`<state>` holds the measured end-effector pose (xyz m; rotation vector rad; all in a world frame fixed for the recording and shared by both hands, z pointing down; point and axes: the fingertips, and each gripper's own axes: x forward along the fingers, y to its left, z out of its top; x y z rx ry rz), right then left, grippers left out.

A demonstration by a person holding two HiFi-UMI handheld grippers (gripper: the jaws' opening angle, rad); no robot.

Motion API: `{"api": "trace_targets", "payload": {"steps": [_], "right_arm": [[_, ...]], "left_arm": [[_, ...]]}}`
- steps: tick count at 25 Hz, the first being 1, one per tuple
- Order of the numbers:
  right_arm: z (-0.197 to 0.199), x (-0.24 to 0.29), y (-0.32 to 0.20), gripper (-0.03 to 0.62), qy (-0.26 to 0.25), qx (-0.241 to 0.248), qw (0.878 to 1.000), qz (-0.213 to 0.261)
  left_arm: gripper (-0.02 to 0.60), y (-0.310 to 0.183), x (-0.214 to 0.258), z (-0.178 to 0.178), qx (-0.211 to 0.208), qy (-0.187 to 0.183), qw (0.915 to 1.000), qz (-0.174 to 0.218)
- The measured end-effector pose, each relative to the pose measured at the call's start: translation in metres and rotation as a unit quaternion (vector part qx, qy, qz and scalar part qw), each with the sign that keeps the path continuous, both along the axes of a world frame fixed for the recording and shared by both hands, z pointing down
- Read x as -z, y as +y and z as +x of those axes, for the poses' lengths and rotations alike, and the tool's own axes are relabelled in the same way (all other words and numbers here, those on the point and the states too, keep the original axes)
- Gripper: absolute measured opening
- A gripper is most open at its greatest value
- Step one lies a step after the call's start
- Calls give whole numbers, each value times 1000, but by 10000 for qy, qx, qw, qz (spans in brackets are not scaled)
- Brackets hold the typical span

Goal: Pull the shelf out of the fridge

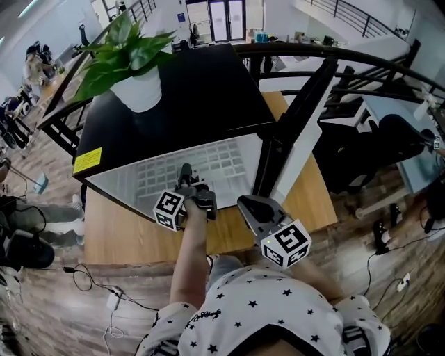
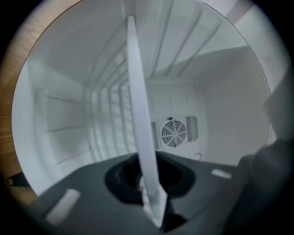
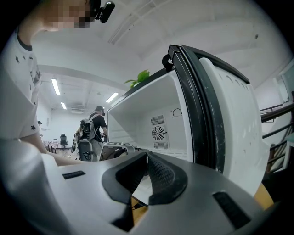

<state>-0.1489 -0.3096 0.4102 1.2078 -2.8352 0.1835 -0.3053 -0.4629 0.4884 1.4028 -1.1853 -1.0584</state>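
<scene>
Shelf: thin flat white pane with a pale grid pattern, drawn partway out of the black fridge and jutting level over the wooden desk, its front edge clamped between the left tongs. Right tongs clenched on nothing, just beside the open door. Fridge stands on the desk with a potted plant on top; wood-plank floor around it, bright open office with railings behind.

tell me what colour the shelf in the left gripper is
The shelf is whitish with a grid of squares, clearest in the head view.
</scene>
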Motion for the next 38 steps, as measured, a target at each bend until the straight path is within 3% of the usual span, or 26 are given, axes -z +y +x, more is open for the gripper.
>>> {"api": "trace_targets", "payload": {"steps": [9,16,38], "right_arm": [[-9,0,7,23,8,168,9998,73],[12,-11,29,23,-48,174,9998,113],[-1,-10,39,23,-11,620,9981,36]], "left_arm": [[38,0,0,-1,118,179,9998,62],[34,16,-7,11,195,336,9992,18],[34,42,-1,4,108,388,9991,105]]}}
